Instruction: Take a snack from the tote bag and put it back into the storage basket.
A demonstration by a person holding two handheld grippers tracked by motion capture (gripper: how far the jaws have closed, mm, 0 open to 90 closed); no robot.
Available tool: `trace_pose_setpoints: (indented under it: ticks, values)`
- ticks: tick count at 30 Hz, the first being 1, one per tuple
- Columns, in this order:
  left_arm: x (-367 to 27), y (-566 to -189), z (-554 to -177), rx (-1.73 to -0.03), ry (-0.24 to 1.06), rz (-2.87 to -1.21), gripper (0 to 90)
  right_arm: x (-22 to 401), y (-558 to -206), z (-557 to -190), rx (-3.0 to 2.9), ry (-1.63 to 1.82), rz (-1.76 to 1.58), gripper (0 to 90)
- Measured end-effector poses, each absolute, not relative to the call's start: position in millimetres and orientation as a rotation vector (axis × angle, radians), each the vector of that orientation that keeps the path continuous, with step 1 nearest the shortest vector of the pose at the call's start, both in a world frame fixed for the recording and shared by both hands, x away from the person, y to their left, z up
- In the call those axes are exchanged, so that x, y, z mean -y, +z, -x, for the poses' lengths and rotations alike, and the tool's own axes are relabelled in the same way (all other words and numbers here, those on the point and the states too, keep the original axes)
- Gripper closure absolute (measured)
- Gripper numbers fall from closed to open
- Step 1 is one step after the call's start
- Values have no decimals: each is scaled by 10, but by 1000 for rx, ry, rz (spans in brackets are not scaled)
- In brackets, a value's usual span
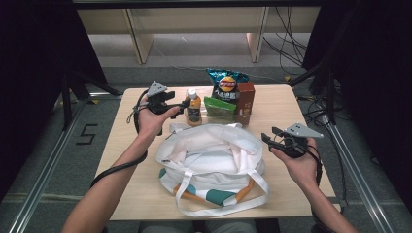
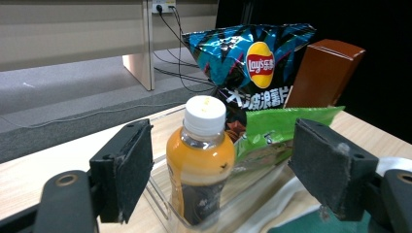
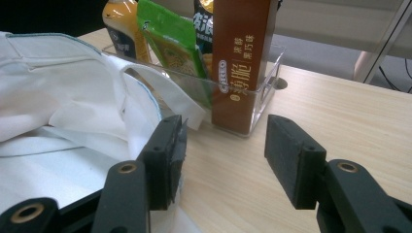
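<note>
A white tote bag [image 1: 214, 155] with orange and teal trim lies in the middle of the table. Behind it a clear tray [image 3: 262, 97] holds an orange drink bottle [image 1: 193, 109], a green packet [image 1: 219, 106], a blue chips bag [image 1: 226, 82] and a brown box [image 1: 246, 102]. My left gripper [image 1: 184, 103] is open just left of the bottle. In the left gripper view the bottle [image 2: 200, 160] stands between the wide jaws of that gripper [image 2: 221, 165], untouched. My right gripper [image 1: 268, 137] is open at the bag's right edge. In the right gripper view it [image 3: 223, 150] faces the brown box [image 3: 240, 63], one jaw over the bag's cloth [image 3: 48, 107].
The wooden table [image 1: 291, 107] has bare room to the right of the tray and along its left side. Beyond its far edge are a grey floor, cables and shelf legs. Dark stands flank both sides.
</note>
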State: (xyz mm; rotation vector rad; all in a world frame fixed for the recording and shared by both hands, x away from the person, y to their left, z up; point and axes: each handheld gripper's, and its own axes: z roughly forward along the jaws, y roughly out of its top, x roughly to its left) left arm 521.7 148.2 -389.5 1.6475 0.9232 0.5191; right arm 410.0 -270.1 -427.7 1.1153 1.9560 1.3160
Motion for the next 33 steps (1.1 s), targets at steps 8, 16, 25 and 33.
trace_pose_setpoints:
  ticks: [8, 16, 25, 33]
  values:
    - [-1527, -3897, -5034, -913, 518, -1652, 224, 2702, -4259, -4074, -1959, 1289, -1136, 485]
    - [-1580, -3909, -4846, -904, 515, -1657, 224, 2689, -4251, -4064, -1945, 1302, -1161, 482]
    - [-1653, -3960, -4661, -894, 510, -1671, 223, 2698, -4252, -4070, -1947, 1302, -1144, 481]
    - [-1723, -4039, -4538, -884, 518, -1673, 221, 2696, -4254, -4074, -1936, 1306, -1140, 480]
